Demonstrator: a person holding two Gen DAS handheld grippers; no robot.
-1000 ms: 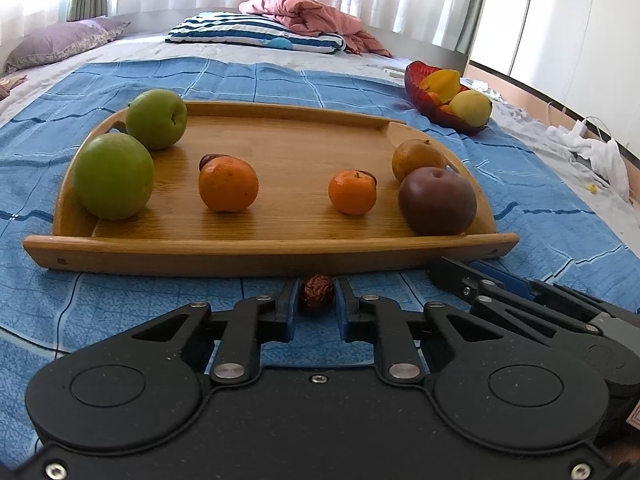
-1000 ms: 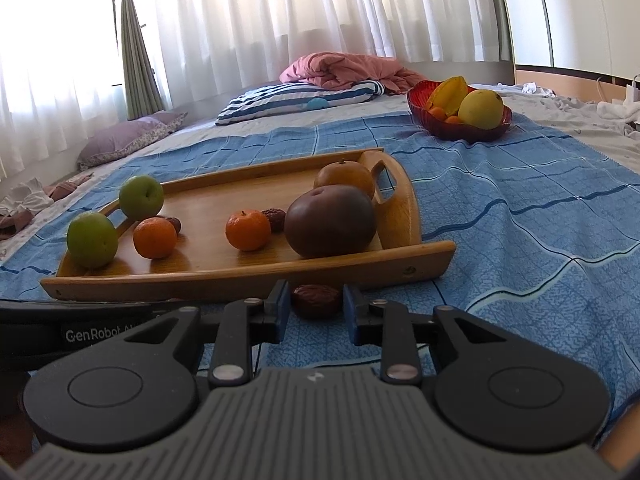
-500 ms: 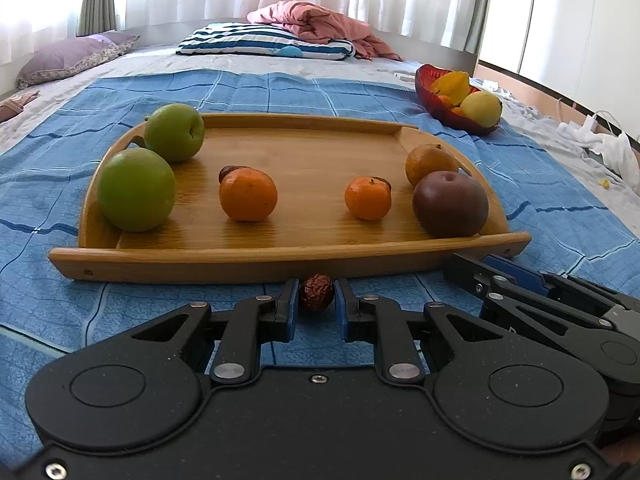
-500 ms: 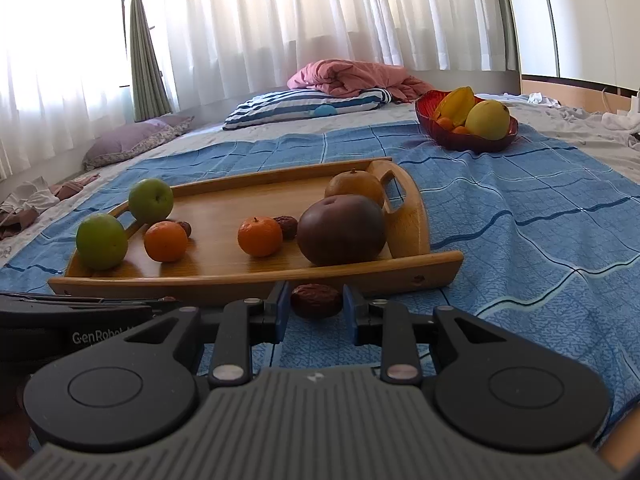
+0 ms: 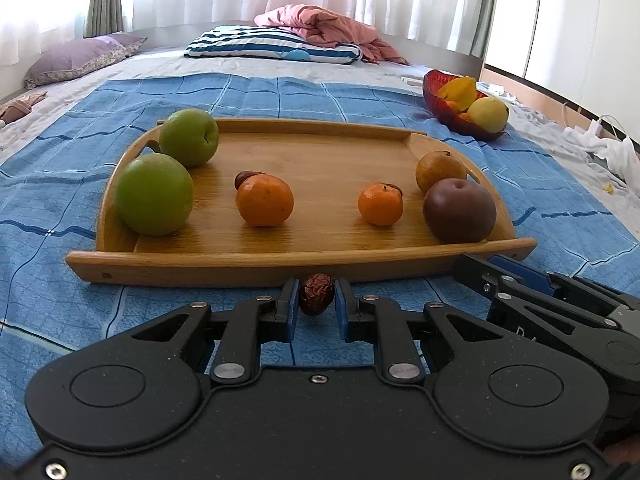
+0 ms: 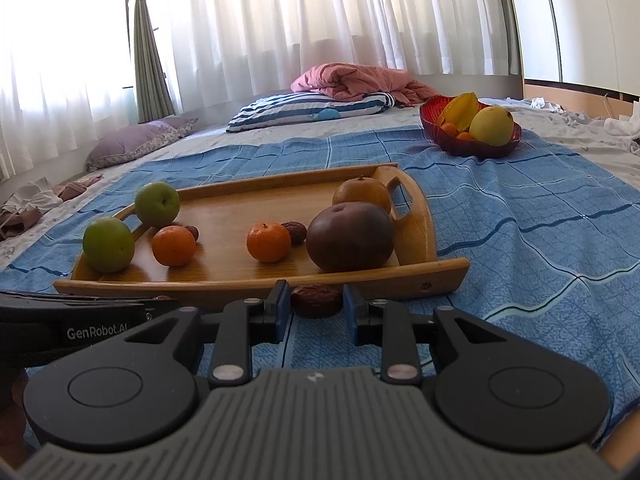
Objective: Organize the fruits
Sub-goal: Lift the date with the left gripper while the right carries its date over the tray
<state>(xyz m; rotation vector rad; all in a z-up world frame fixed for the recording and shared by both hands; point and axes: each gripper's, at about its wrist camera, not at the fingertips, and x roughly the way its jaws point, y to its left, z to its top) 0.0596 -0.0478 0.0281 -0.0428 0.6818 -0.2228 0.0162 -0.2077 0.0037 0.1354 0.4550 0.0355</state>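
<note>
My left gripper (image 5: 316,300) is shut on a wrinkled red date (image 5: 316,294), held just in front of the near rim of the wooden tray (image 5: 280,264). My right gripper (image 6: 314,304) is shut on a second red date (image 6: 316,300), near the tray's front right corner (image 6: 440,276). On the tray lie two green apples (image 5: 154,194), two oranges (image 5: 264,200), a dark brown round fruit (image 5: 459,210), a tan fruit (image 5: 440,170) and two more dates (image 6: 295,232) behind the oranges. The right gripper also shows in the left wrist view (image 5: 560,304).
The tray sits on a blue checked cloth (image 5: 60,200) spread over a bed. A red bowl (image 6: 468,144) with yellow and orange fruit stands at the far right. A striped pillow (image 5: 272,46), a pink blanket (image 6: 352,80) and a purple pillow (image 5: 80,60) lie at the back.
Both grippers have risen a little with their dates, so the tray sits lower and smaller in both views. The fruit on the tray has not moved.
</note>
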